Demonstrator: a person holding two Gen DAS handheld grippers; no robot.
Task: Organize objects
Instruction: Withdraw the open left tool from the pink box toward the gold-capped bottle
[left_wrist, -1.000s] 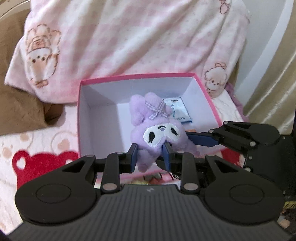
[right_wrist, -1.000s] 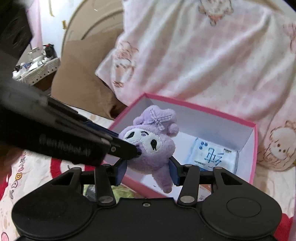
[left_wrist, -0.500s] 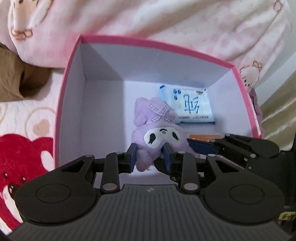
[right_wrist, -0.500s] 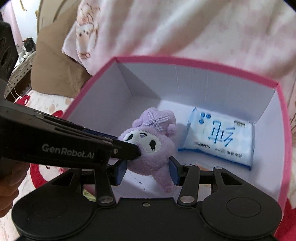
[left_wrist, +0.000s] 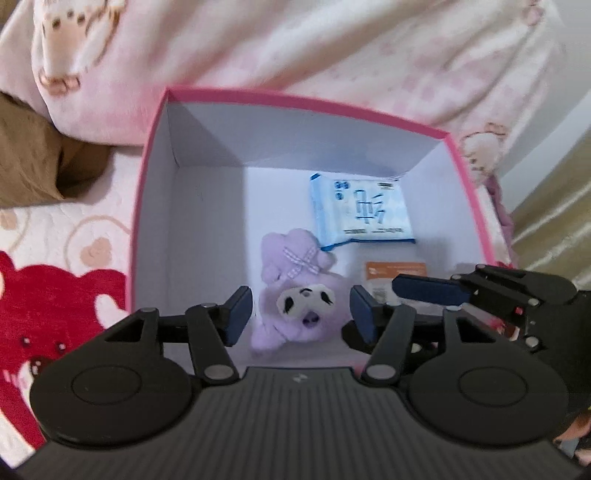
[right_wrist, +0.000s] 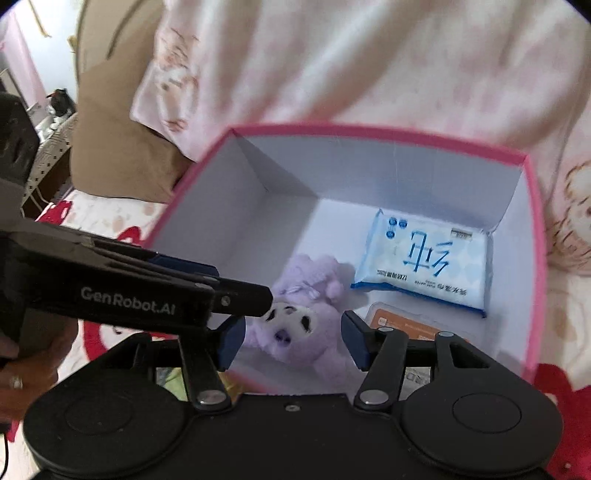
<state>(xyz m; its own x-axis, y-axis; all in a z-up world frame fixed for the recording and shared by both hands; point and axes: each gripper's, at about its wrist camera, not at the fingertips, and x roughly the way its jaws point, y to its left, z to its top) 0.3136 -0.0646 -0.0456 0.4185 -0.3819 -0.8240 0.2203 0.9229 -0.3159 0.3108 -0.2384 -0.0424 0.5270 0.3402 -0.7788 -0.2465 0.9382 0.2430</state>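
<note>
A purple plush toy (left_wrist: 299, 306) with a white face and a checked bow lies on the white floor of the pink-rimmed box (left_wrist: 295, 98). My left gripper (left_wrist: 301, 314) straddles it with jaws opening, and both blue pads stand clear of the fur. My right gripper (right_wrist: 293, 339) also straddles the plush toy (right_wrist: 295, 325), its jaws opening too, with a gap at each pad. The left gripper's finger (right_wrist: 240, 295) reaches in from the left beside the toy's head. The right gripper's finger (left_wrist: 428, 288) shows at the right.
A blue-and-white tissue pack (right_wrist: 424, 266) and an orange card pack (right_wrist: 399, 323) lie in the box (right_wrist: 369, 131) to the right. A pink bear-print blanket (left_wrist: 332, 48) is heaped behind it. A brown pillow (right_wrist: 122, 155) sits at the left. A person's hand (right_wrist: 22, 369) shows.
Both grippers sank into the box with the plush toy, then their jaws spread. The toy, earlier pinched by both, now lies loose on the box floor.
</note>
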